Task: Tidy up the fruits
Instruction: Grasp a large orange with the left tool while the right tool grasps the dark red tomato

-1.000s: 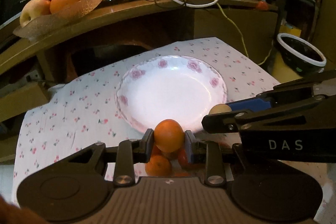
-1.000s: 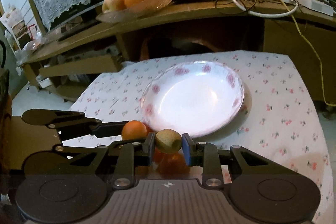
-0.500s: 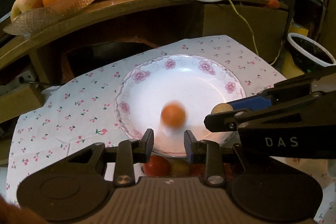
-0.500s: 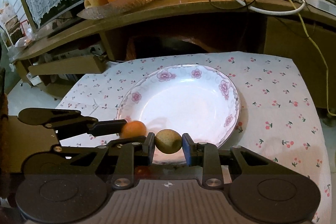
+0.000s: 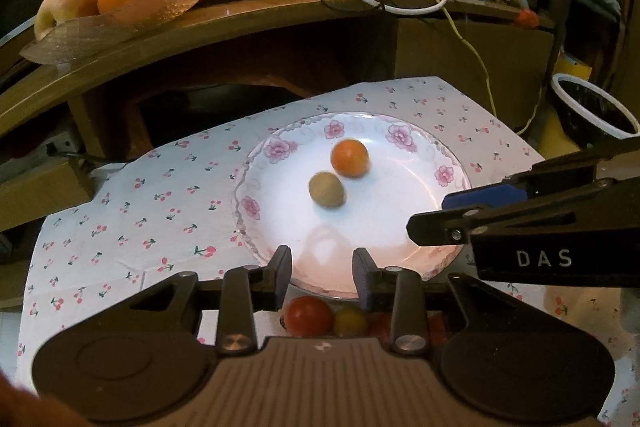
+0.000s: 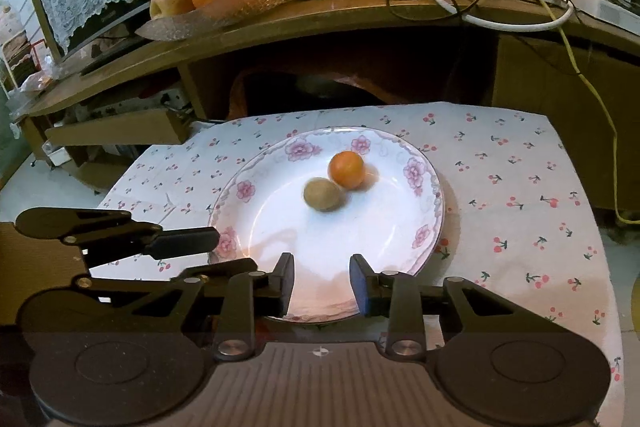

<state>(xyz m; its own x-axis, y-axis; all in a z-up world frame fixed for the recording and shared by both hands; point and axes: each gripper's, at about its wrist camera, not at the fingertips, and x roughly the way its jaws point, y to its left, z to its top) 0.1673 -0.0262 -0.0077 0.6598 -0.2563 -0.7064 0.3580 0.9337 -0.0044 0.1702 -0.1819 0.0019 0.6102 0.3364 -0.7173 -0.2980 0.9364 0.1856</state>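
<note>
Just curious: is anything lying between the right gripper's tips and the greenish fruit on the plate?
No. In the right wrist view, only bare white plate separates the open right gripper from the greenish fruit.

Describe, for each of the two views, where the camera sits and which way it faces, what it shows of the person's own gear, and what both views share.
Left wrist: on the left gripper, facing forward over the plate; the right gripper enters from the right.
Right wrist: on the right gripper, facing the plate; the left gripper enters from the left.
Shared: the plate, orange fruit and brownish fruit.
</note>
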